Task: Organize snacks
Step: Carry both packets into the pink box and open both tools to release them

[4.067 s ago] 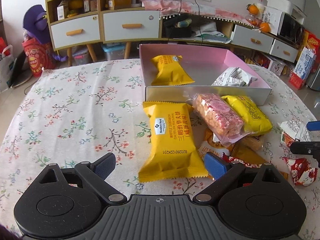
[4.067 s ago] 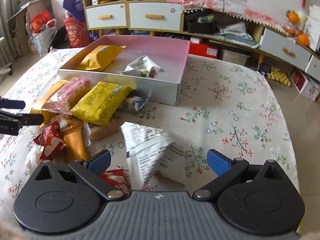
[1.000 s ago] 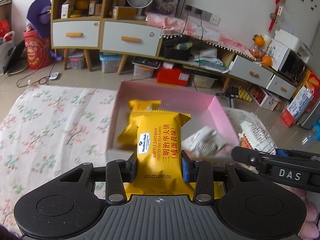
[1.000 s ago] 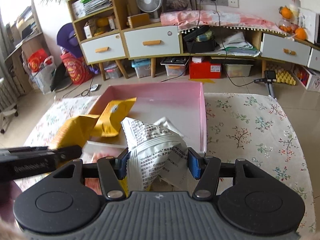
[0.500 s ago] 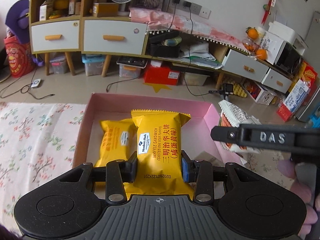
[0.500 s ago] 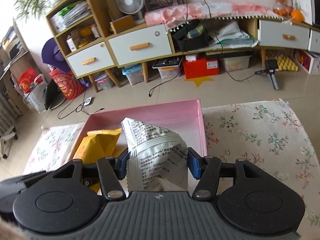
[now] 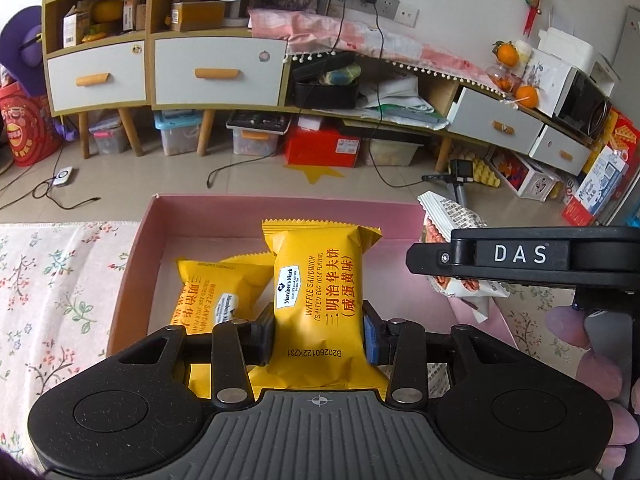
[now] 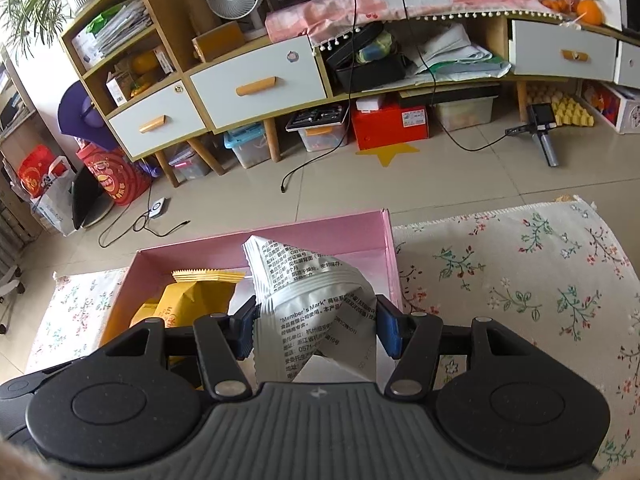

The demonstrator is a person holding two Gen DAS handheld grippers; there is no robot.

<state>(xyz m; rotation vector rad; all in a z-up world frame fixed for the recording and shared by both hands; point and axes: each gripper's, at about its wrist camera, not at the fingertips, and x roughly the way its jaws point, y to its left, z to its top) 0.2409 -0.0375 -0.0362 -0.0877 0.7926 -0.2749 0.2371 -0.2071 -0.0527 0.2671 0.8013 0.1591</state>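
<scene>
My left gripper (image 7: 318, 334) is shut on a yellow waffle sandwich pack (image 7: 318, 292), held upright over the pink box (image 7: 136, 256). A second yellow pack (image 7: 214, 296) lies inside the box, just left of the held one. My right gripper (image 8: 316, 330) is shut on a white snack bag (image 8: 316, 304) with black print, over the right half of the same pink box (image 8: 390, 264). In the left wrist view the right gripper's black body (image 7: 520, 256) crosses the right side with the white bag (image 7: 452, 220) sticking out. A yellow pack (image 8: 192, 300) shows in the right wrist view.
The box stands on a table with a floral cloth (image 8: 520, 280), near its far edge. Beyond it the floor drops away to a low cabinet with white drawers (image 7: 216, 72). A person's fingers (image 7: 568, 328) wrap the right gripper's handle.
Both grippers have moved forward and slightly down over the pink box, each still holding its pack. The box fills more of the lower view now.
</scene>
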